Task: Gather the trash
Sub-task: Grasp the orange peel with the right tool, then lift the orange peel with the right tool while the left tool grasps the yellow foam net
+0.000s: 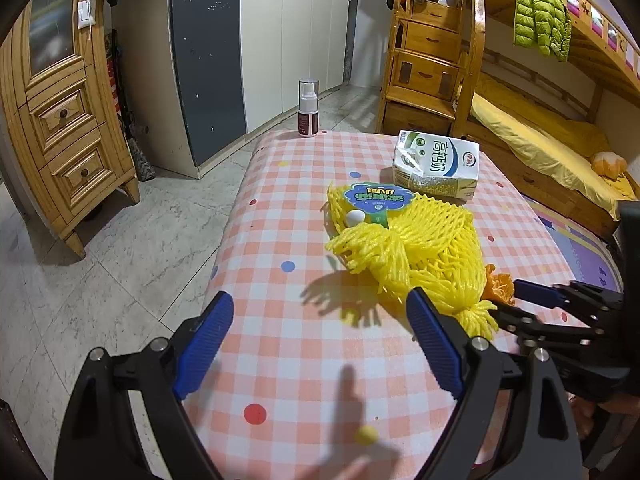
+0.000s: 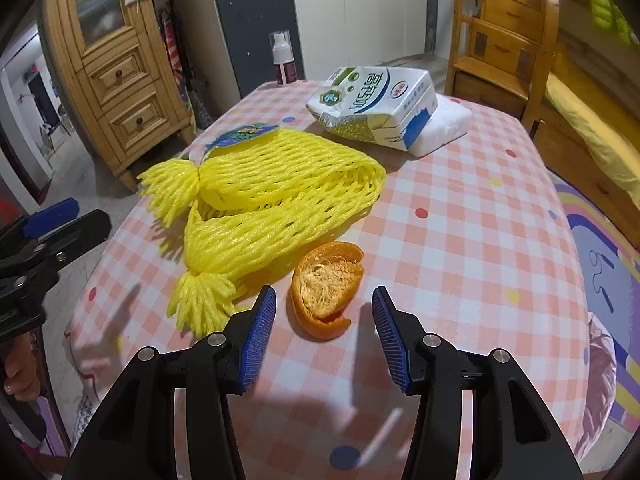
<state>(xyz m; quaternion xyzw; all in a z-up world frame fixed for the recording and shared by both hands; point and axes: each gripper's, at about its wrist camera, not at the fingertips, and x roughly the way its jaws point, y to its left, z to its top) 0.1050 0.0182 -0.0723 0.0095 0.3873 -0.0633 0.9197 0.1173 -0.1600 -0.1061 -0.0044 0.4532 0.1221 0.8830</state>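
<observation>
**Right gripper poised before the orange peel; nothing yet collected**

Right-wrist view: the right gripper (image 2: pixel 324 328) hangs low over the worktop (image 2: pixel 460 216), jaws released and wide, holding nothing. The orange peel (image 2: pixel 326 286) lies on the cloth just ahead of the tips, roughly centred in the gap, pith side up. Judged step: the approach to a first pick-up. The next move appears to call for a short advance and descent so the pads bracket the peel's rim, then a gentle close, since the peel is thin and curled and may slip or fold.

Left-wrist view: the left gripper (image 1: pixel 320 344) is likewise released and empty, over the near left part of the worktop. The yellow foam net (image 1: pixel 404 248) lies just beside its right finger, with one tassel near the peel. The milk carton (image 1: pixel 436 164) lies on its side farther back, and a spray bottle (image 1: pixel 308 109) stands at the far edge.

Edges and room: the peel touches or nearly touches the net on its left; to its right the cloth is bare up to the worktop's rounded edge. The two grippers are close side by side, so sideways room between them is limited. No bin is in view.
</observation>
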